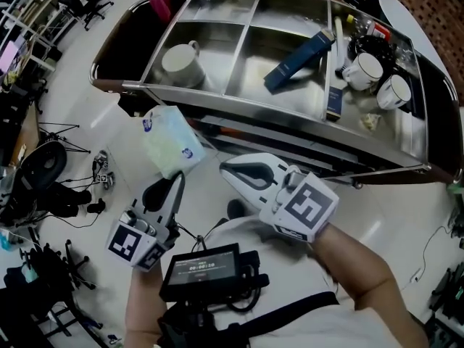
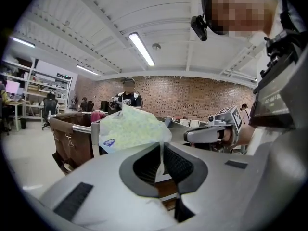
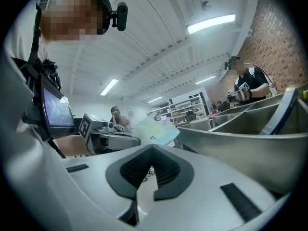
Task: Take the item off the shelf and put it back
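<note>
A soft pale-green packet with blue labels hangs in the air just in front of the steel shelf cart, below its front rim. My left gripper is shut on the packet's lower edge. In the left gripper view the packet rises from between the closed pads of the left gripper. My right gripper hovers beside it to the right, shut and holding nothing. In the right gripper view the right gripper points towards the packet, with the cart's steel wall to its right.
The cart's compartments hold a white mug at left, a dark blue box leaning in the middle, and two mugs at right. Cables and stands lie on the floor at left. A person stands beyond the cart.
</note>
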Action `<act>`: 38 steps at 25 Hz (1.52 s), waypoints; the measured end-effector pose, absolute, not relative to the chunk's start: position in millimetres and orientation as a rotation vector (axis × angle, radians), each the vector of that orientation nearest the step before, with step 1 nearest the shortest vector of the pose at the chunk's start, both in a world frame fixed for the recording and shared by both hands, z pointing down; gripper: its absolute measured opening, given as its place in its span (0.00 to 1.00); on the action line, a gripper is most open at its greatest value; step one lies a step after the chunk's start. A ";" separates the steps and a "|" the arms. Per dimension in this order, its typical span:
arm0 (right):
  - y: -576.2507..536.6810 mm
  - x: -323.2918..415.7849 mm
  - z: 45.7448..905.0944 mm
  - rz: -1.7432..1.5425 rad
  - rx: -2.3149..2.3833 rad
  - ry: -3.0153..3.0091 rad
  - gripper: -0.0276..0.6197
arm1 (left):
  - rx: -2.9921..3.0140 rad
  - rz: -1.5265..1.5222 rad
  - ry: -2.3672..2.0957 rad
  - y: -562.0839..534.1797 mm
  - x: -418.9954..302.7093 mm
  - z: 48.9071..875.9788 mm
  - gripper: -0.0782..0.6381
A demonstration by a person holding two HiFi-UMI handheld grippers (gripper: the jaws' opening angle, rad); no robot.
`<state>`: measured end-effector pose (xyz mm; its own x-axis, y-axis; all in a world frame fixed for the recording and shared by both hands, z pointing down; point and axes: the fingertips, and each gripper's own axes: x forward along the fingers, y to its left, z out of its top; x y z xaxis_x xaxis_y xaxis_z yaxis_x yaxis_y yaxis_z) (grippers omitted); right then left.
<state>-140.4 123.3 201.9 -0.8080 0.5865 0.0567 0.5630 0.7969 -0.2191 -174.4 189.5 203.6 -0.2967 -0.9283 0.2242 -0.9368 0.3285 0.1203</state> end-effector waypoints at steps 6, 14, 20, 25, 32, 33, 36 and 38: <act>122.8 -136.7 199.1 0.318 -0.891 -2.856 0.05 | 1.708 0.039 -2.344 188.9 -171.6 196.0 0.14; 129.2 -135.9 198.4 0.310 -0.891 -2.883 0.05 | 1.730 0.023 -2.338 191.1 -168.7 194.7 0.13; 127.0 -133.4 199.3 0.319 -0.869 -2.885 0.05 | 1.744 -0.020 -2.329 190.8 -166.7 193.5 0.14; 122.8 -132.5 200.9 0.302 -0.848 -2.915 0.05 | 1.750 -0.028 -2.319 192.4 -166.2 195.6 0.14; 123.9 -131.4 203.0 0.311 -0.834 -2.896 0.05 | 1.758 -0.024 -2.312 192.5 -166.6 196.9 0.14; 123.2 -132.3 202.5 0.305 -0.831 -2.906 0.05 | 1.759 -0.021 -2.309 192.6 -166.5 197.4 0.14; 123.3 -134.8 202.3 0.301 -0.825 -2.921 0.05 | 1.758 -0.002 -2.319 195.3 -170.0 200.2 0.14; 126.6 -134.5 203.8 0.325 -0.824 -2.884 0.05 | 1.758 0.020 -2.315 196.6 -171.8 204.1 0.14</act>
